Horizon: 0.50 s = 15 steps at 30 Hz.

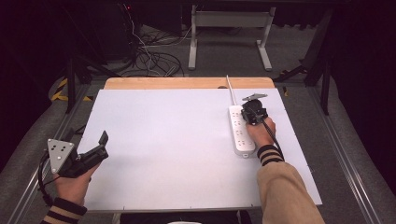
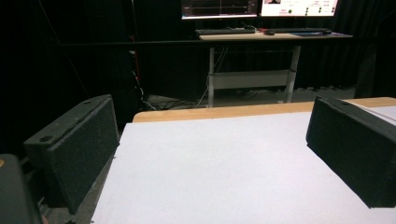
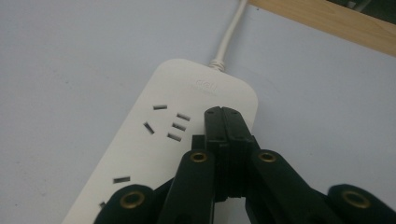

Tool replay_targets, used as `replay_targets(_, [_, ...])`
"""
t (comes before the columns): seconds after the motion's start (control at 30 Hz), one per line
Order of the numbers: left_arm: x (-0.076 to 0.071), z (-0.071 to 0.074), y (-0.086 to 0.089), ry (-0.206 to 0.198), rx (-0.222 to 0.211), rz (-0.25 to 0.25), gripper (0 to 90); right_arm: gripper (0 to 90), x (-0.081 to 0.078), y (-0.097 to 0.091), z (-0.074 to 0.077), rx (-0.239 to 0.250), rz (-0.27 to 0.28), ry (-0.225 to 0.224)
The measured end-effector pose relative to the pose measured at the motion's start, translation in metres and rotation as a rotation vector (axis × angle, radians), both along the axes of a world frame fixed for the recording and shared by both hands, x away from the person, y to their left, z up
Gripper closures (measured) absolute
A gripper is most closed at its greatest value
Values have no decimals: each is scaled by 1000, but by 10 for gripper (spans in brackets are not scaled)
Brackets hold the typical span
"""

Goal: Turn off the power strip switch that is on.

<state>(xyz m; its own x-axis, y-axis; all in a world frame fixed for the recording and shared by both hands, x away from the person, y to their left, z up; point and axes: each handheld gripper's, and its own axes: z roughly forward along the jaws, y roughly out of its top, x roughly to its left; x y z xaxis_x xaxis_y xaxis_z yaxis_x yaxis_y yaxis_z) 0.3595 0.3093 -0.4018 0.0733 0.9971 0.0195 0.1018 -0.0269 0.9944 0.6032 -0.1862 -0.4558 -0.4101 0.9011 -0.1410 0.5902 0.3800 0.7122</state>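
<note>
A white power strip lies on the right side of the white table, its white cable running off the far edge. My right gripper points down at the strip's far end, jaws shut together with nothing between them. In the right gripper view the closed tips rest at the right edge of the power strip, beside its far socket; whether they touch it I cannot tell. My left gripper hovers at the table's near left corner, jaws open and empty; its pads stand wide apart over bare table.
A wooden strip borders the table's far edge. Beyond it a desk frame and loose cables sit on the floor. Metal rails run along both sides of the table. Monitors stand on the far desk.
</note>
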Motion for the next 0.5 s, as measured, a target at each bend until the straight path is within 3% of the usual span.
replay_targets(0.27, [1,0,0,1,-3,-4,29,900,-1,3,0,-28,-1,-14])
replay_targets(0.5, [2,-1,-1,4,-4,-6,30,900,-2,2,1,-3,-8,-28])
